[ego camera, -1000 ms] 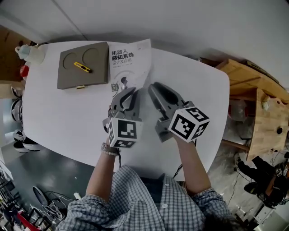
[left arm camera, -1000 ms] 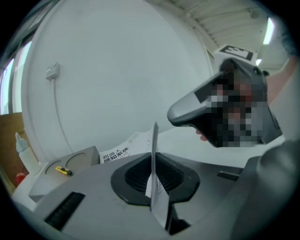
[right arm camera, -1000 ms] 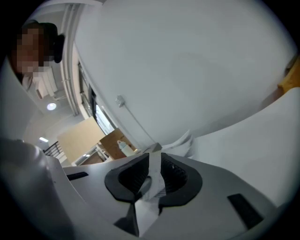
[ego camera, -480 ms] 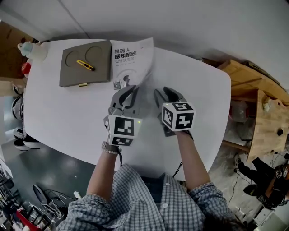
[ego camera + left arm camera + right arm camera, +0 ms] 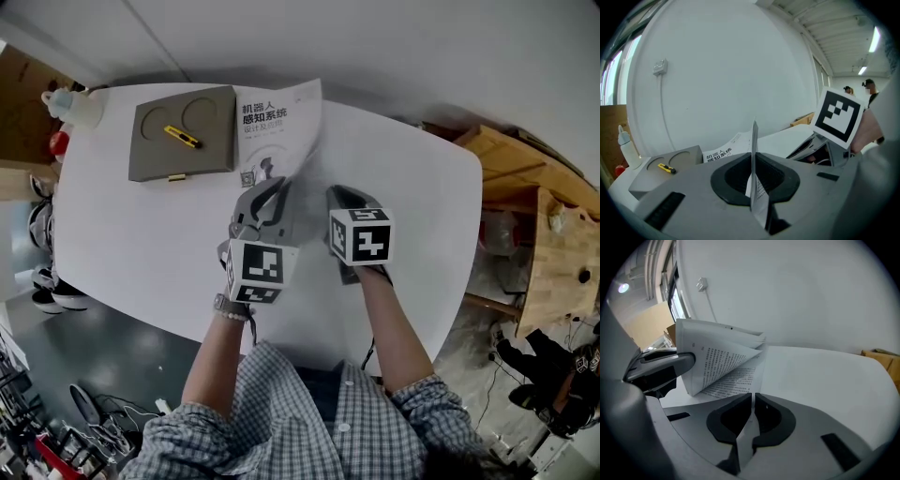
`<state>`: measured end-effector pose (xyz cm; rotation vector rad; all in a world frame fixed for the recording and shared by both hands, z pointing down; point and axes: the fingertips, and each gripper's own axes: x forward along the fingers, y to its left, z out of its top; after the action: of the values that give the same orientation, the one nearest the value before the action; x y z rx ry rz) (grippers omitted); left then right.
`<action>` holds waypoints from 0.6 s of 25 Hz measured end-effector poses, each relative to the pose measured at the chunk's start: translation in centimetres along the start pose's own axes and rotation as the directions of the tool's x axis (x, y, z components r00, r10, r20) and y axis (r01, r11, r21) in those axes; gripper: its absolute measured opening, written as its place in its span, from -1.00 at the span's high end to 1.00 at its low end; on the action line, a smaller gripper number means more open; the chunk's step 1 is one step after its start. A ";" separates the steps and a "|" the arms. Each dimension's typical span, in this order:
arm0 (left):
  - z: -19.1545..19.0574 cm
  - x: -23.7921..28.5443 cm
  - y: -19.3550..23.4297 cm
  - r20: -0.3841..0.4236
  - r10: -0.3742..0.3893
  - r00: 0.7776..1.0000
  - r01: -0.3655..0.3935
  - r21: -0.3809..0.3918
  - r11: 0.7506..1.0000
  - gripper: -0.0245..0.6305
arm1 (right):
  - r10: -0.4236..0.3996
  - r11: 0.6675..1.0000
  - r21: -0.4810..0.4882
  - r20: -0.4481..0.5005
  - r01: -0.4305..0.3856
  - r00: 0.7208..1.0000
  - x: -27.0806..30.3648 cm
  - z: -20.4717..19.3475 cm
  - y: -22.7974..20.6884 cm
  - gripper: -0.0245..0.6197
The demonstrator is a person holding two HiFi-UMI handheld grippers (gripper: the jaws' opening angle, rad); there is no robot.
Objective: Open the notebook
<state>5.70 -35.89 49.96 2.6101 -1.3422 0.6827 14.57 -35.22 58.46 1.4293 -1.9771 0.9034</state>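
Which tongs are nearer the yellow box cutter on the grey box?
Left. The left tongs, gripping a booklet page, sit below-right of the box cutter; the right tongs, just closed on another page, are farther right.

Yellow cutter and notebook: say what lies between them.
Head view: only bare surface of the grey tray, on which the yellow cutter lies, runs to the notebook.

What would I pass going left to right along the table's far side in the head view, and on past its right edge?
white bottle → grey tray → notebook → wooden furniture
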 end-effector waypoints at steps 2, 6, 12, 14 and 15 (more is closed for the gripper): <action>0.3 -0.4 0.6 0.013 0.011 1.000 -0.011 -0.028 1.000 0.84 | 0.007 1.000 -0.003 0.001 -0.007 1.000 -0.1 0.0 0.0 0.82; 1.0 -1.4 1.9 0.048 0.045 0.998 -0.041 -0.097 0.994 0.84 | 0.007 1.000 -0.022 -0.003 -0.007 1.000 -0.2 0.1 0.0 0.83; 0.9 -3.5 4.4 0.086 0.108 0.990 -0.082 -0.260 0.962 0.84 | -0.023 0.994 -0.106 -0.022 0.021 0.999 -0.4 -0.2 -0.1 0.83; 0.9 -4.3 5.0 0.097 0.126 0.987 -0.090 -0.311 0.946 0.84 | -0.032 0.992 -0.126 -0.026 0.028 0.999 -0.5 -0.3 -0.1 0.83; 0.8 -4.6 5.4 0.105 0.136 0.985 -0.095 -0.331 0.939 0.84 | -0.038 0.990 -0.136 -0.029 0.033 0.999 -0.6 -0.4 -0.1 0.83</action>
<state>-0.63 -35.93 46.67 2.3573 -1.5075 0.2790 14.88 -34.59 58.30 1.3616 -1.9448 0.7564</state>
